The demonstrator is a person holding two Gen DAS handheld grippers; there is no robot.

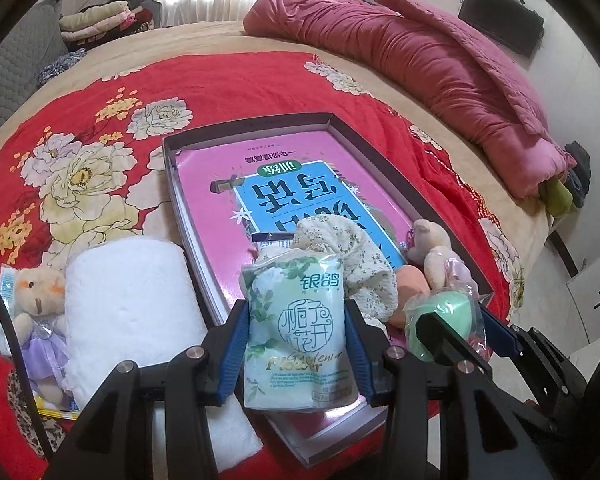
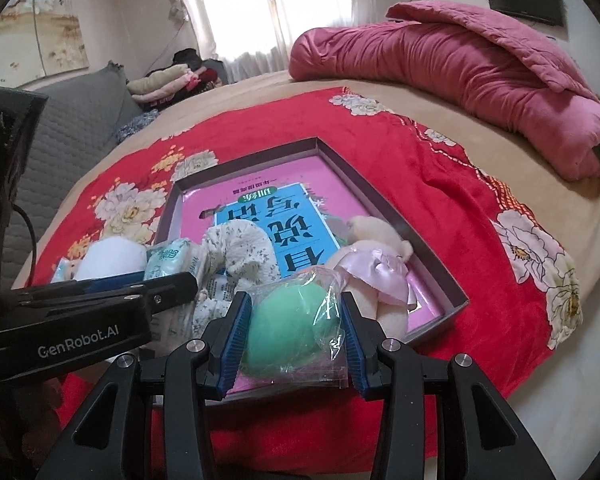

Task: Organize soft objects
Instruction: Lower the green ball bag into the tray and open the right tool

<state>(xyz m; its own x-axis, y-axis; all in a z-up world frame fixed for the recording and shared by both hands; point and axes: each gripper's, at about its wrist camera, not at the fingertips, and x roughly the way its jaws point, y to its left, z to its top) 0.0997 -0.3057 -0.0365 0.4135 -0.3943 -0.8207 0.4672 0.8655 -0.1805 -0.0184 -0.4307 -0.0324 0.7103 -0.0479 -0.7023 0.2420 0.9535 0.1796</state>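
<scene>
My left gripper (image 1: 296, 336) is shut on a green-and-white tissue pack (image 1: 296, 320), held over the near edge of a shallow grey box (image 1: 244, 124) with a pink book inside. My right gripper (image 2: 296, 336) is shut on a green sponge in clear wrap (image 2: 288, 324), over the same box's near end; the sponge also shows in the left wrist view (image 1: 440, 320). Inside the box lie a floral cloth (image 1: 352, 256), an orange sponge (image 1: 410, 292) and a small bear in a pink dress (image 2: 372, 264). Left of the box lie a white towel roll (image 1: 128, 300) and a bear in a purple dress (image 1: 40, 312).
The box sits on a red floral blanket (image 1: 220, 88) on a beige bed. A rolled pink quilt (image 1: 440, 60) lies along the far right side. Folded clothes (image 1: 100, 20) and a grey cushion (image 2: 72, 128) stand at the far left. The bed edge drops off on the right.
</scene>
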